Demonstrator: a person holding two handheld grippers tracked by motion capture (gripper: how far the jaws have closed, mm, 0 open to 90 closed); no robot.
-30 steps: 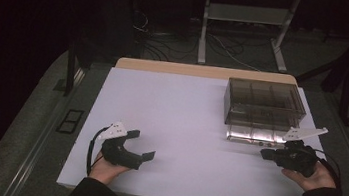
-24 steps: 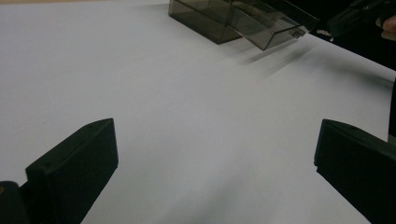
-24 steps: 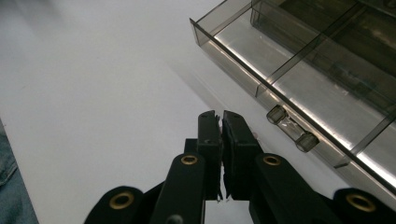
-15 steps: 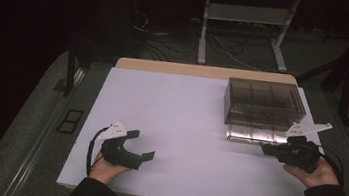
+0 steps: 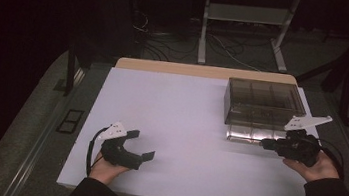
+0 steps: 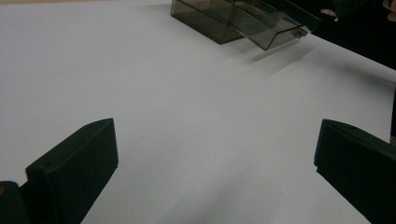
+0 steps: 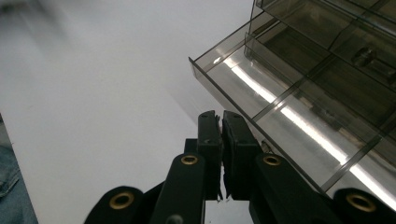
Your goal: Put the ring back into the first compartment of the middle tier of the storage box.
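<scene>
The right claw has its jaws pressed together with nothing visibly between them, tips at the front edge of the clear lid that hangs open from the smoky compartment box at the far right of the counter. This looks like working the lid; next the tips must catch its edge and swing it. The left claw rests wide apart and empty, well apart from the box. The counter is white; beyond it, a dim room with cables on the floor.
</scene>
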